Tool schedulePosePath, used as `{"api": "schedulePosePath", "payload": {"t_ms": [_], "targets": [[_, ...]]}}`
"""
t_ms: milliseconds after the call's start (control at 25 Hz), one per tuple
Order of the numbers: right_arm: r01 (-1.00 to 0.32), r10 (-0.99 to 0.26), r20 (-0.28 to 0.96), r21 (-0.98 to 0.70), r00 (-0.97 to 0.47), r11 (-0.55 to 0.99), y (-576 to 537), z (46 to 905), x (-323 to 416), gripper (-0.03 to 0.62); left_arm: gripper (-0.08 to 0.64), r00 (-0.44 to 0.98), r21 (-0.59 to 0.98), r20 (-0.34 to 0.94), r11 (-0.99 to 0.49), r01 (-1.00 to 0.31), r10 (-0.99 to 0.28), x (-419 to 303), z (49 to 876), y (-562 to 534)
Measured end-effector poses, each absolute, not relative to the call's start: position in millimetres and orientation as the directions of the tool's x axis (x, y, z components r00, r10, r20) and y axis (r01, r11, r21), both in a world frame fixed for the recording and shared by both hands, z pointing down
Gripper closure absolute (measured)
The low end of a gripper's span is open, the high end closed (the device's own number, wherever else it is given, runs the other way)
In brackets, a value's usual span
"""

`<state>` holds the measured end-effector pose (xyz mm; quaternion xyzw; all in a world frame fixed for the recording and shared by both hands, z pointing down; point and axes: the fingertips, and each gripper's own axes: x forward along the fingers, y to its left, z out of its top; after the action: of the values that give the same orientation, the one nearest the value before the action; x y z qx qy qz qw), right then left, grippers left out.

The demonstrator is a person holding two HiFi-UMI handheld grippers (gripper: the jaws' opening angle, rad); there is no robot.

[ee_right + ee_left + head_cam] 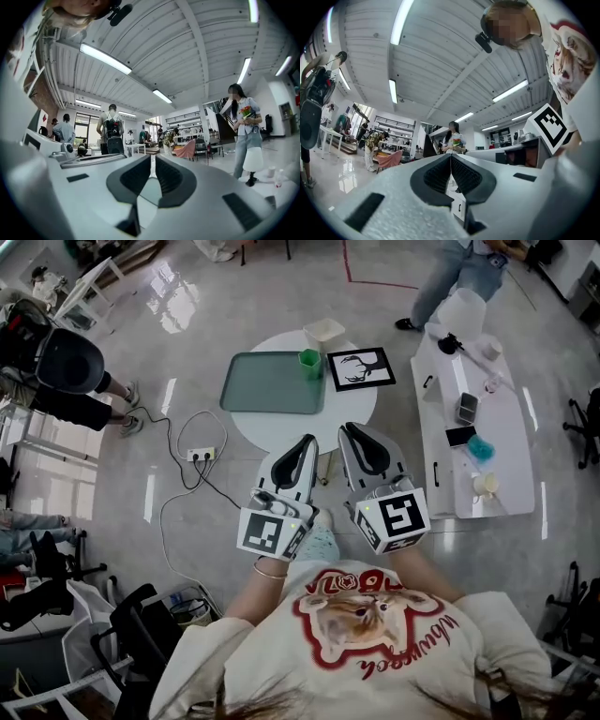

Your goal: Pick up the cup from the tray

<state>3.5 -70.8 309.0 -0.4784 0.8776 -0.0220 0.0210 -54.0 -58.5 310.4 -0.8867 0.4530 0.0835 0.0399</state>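
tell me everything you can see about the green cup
The cup is small, bright green and looks like plastic. It stands upright, mouth open at the top, in the far right corner of the grey-green tray on the round white table. A framed black-and-white picture lies just to its right; whether they touch cannot be told. It is too small to see whether it holds anything. Nothing grips it.

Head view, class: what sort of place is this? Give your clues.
Probably an open-plan lab or workshop hall: a polished floor, white worktables such as the cluttered long bench, and strip lights on a ribbed ceiling.
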Motion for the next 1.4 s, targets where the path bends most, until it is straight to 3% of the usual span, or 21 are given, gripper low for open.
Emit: {"api": "schedulePosePath", "payload": {"t_ms": [480, 1400], "targets": [[-0.864, -0.866, 0.01, -0.079, -0.5, 0.497, -206.7, 319.3, -31.5, 0.545, 0.545, 0.622, 0.012, -0.167, -0.632, -0.775, -0.765, -84.8, 317.8, -193.4], [-0.849, -0.84, 0.13, -0.138, -0.526, 0.51, -290.7, 376.0, -35.7, 0.545, 0.545, 0.571, 0.094, -0.07, -0.575, -0.812, -0.818, -92.5, 369.1, -278.3]]}}
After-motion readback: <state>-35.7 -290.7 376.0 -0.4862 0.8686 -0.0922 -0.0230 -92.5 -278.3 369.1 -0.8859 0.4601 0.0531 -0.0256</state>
